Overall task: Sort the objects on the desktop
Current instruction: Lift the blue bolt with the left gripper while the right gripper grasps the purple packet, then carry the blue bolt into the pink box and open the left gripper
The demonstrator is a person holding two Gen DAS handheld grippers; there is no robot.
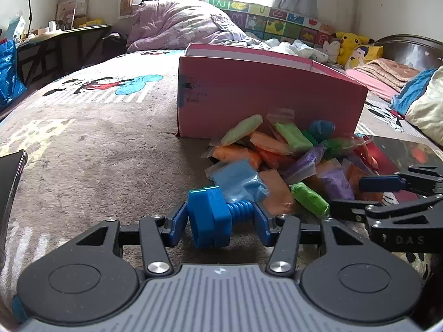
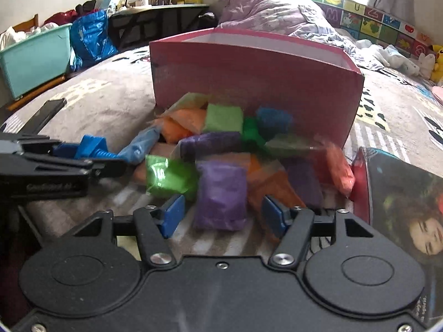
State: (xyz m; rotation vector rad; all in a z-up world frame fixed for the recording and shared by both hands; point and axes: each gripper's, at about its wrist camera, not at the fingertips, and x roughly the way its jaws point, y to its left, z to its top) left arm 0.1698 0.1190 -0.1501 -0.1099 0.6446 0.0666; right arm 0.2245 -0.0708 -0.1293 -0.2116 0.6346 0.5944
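My left gripper [image 1: 220, 221] is shut on a blue toy bolt with a nut [image 1: 214, 217], held end to end between its pads just above the blanket; the bolt also shows in the right wrist view [image 2: 92, 148]. A pile of coloured clay packets [image 1: 285, 163] lies in front of a pink box [image 1: 265, 94]. My right gripper [image 2: 221, 215] is open and empty, its jaws either side of a purple packet [image 2: 221, 193] at the near edge of the pile. The pink box [image 2: 249, 69] stands behind the pile.
Everything lies on a bed with a grey cartoon blanket [image 1: 97, 144]. A glossy magazine [image 2: 401, 207] lies right of the pile. A dark flat device [image 2: 41, 116] lies at the left. A teal bin [image 2: 36, 58] and a blue bag [image 2: 91, 36] stand beyond the bed.
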